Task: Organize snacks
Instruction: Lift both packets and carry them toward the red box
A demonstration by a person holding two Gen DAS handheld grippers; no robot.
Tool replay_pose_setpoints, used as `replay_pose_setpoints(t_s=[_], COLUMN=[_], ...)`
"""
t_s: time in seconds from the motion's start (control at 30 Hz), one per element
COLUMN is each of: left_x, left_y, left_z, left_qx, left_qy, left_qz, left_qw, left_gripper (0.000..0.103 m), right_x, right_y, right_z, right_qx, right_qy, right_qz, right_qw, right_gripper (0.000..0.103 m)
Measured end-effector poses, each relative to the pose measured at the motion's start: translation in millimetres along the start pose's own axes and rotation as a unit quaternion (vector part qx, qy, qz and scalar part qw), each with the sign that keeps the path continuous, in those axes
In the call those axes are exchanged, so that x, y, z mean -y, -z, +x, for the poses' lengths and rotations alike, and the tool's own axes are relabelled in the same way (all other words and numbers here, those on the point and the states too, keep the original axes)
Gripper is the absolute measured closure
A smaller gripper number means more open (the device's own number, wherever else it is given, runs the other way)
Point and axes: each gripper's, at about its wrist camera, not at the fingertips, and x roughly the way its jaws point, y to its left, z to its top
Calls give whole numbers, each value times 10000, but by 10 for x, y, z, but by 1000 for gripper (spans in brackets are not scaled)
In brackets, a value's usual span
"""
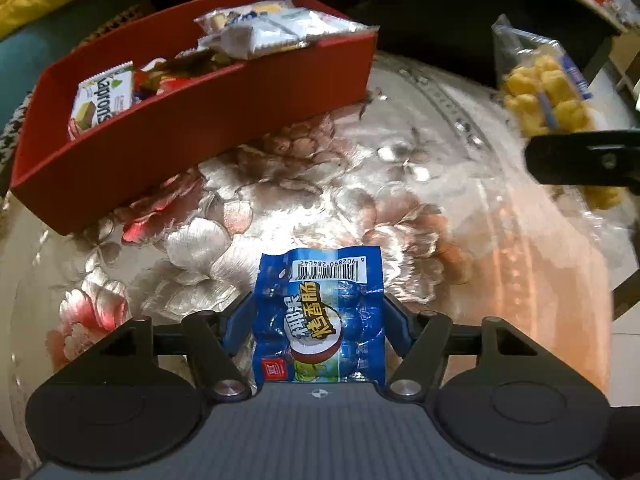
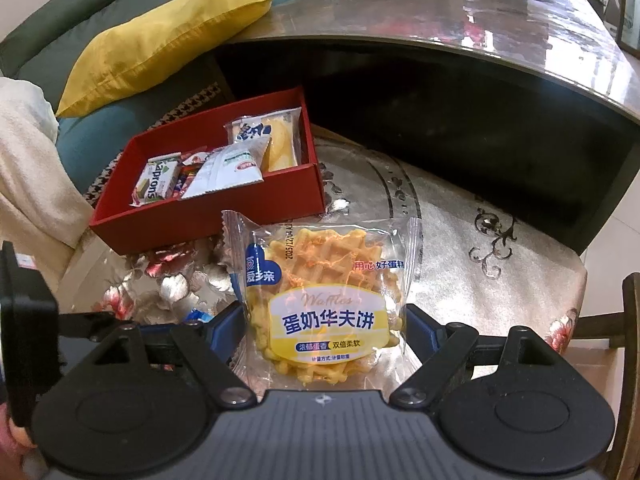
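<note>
My left gripper (image 1: 320,312) is shut on a small blue snack packet (image 1: 320,316) with a barcode, held above the flowered tablecloth (image 1: 280,184). My right gripper (image 2: 326,320) is shut on a clear waffle packet (image 2: 324,292) with a yellow label; the same packet shows at the right of the left wrist view (image 1: 540,88). A red box (image 1: 192,120) stands ahead and left of the left gripper. It holds several snacks, among them a Kaprons wafer pack (image 1: 106,96) and white packets (image 1: 272,32). The box also shows in the right wrist view (image 2: 216,216), just beyond the waffle packet.
A dark low table with a glossy top (image 2: 460,20) stands behind the cloth-covered surface. A sofa with a yellow cushion (image 2: 160,36) and a cream blanket (image 2: 24,168) lies to the left. The left gripper's body (image 2: 24,296) shows at the left edge of the right wrist view.
</note>
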Motion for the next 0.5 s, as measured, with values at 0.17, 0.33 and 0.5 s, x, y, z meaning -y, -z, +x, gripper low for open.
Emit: replay_pose_setpoints(t_s=[0.17,0.33,0.5], left_x=[-37,-73,-141], left_y=[-80,-175,-270], left_z=[-227,-448,-615], left_qx=[321,635,926], left_qy=[67,95,83], left_qz=[-144,-287,-428], left_qw=[9994,9975,9948], left_gripper=[30,30,30], right_x=[-38,-65,-147], right_y=[-4,-86,-222], right_z=[-58,-114,-175], right_qx=[116,249,437], right_qy=[9,-13,-82], right_qz=[-60,-43,-51], right_qw=[9999,9997,9990], right_gripper=[24,24,24])
